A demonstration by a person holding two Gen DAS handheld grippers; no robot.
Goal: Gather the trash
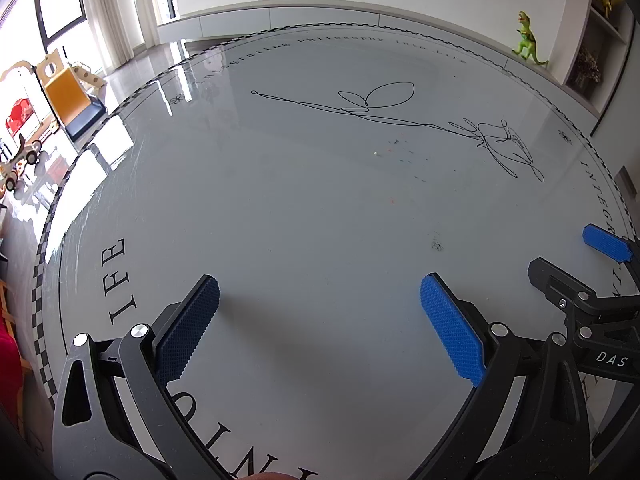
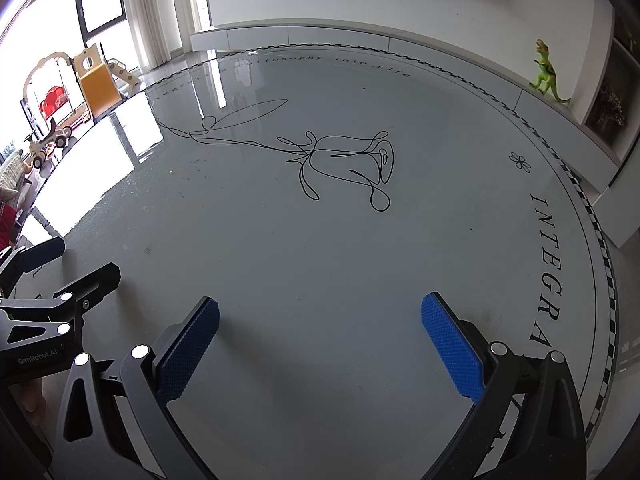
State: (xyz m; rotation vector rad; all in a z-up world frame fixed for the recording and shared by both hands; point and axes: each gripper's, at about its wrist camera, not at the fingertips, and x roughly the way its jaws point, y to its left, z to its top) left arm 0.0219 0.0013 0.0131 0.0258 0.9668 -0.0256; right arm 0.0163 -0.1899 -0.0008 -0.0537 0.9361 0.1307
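While poised low over the surface (image 1: 280, 208), hold nothing: left tool (image 1: 320, 292) spread wide and empty, right tool (image 2: 320, 312) spread just as wide, empty too. Reads as the search-and-approach step, with no trash picked up yet.

Trash, as far as can be told, only small bits. White crumb (image 1: 376, 153) near the drawing (image 1: 500, 140), on its window side. Coloured specks (image 1: 406, 150) between crumb and drawing. Orange speck (image 1: 393, 201) nearer than the drawing. Dark grit (image 1: 437, 245) nearer still, closest to the left tool. No bin or bag in either view.

Next move probably calls for reaching forward to the grit or the crumb, setting the pads down on either side and closing gently. Likely awkward: bits very fine for such broad pads, and liable to scatter or slip on the glossy top.

Dinosaur (image 1: 528, 40) stands well beyond the drawing, off the surface on a ledge. Toy slide (image 1: 68, 92) sits on the floor, far on the drawing's window side. Nothing lies between tools and bits, but the tools hang close together, so some risk of bumping.
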